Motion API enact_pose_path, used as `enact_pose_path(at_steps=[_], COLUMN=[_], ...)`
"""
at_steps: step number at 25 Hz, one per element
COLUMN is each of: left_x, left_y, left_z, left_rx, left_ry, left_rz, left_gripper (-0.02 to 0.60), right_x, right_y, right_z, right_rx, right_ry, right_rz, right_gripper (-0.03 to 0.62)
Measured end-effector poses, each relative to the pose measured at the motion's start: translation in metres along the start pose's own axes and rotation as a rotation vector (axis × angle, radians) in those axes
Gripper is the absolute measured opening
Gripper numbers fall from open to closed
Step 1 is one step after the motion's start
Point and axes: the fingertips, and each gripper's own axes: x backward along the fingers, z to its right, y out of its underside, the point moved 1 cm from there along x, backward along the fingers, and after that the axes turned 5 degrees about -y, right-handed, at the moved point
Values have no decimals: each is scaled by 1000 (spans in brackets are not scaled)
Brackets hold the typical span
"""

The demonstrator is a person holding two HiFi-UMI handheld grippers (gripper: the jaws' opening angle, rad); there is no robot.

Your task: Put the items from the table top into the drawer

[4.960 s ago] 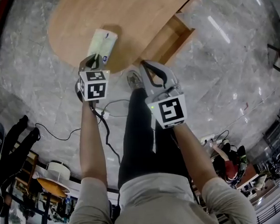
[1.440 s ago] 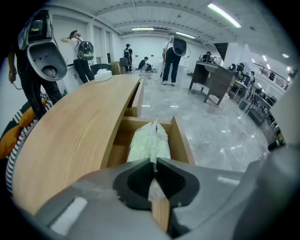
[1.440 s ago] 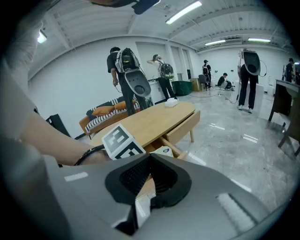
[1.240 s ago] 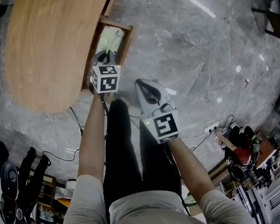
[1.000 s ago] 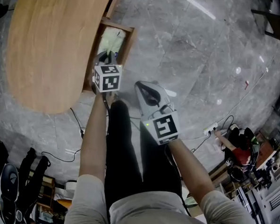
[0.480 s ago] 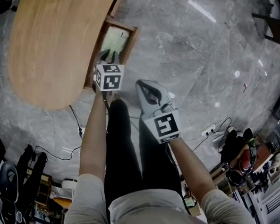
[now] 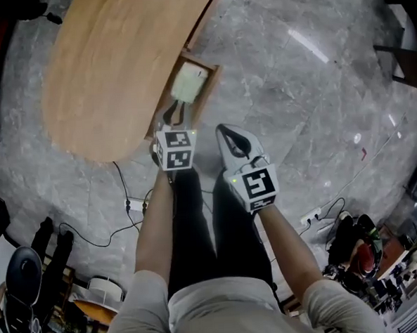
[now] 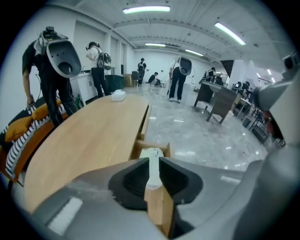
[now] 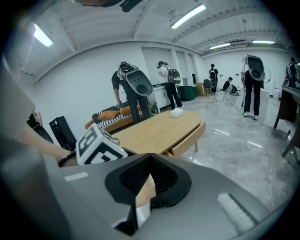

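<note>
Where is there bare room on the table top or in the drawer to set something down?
The table top is bare from its rounded near end along the drawer side; only a white item sits at the far end. The drawer is crowded: a pale packet fills its visible part.

In the head view the table runs off the top edge. The left gripper, whose jaws have just been opening with nothing pressed between them, covers the near end of the open drawer at the table's edge, so how far the pale pack reaches under it cannot be told. In the left gripper view that gripper's own body hides most of the drawer, leaving only a thin strip of the pack seen through the gap between the jaws, and a white thing at the table's far end is too small to identify.
</note>
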Motion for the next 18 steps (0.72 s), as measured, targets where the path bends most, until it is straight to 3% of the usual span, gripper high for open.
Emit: enact_pose_path(at_steps=[4,8,11,18], left_x=[60,133,190,279], left_y=[-37,-97,-130,-190], left_z=[14,21,32,56], left_rx=[-14,-1,6,48], left_ry=[-34,-59,-75,-84], left_rz=[85,204,293,446], left_gripper=[86,81,20,20], right_x=[26,56,85,144], right_y=[-24,-74,-116,-193], right_z=[10,6,-6,-25], right_rx=[-10,18,65,212], right_ry=[29,44,53,70], right_rz=[15,83,152,276], right_gripper=[8,8,8,8])
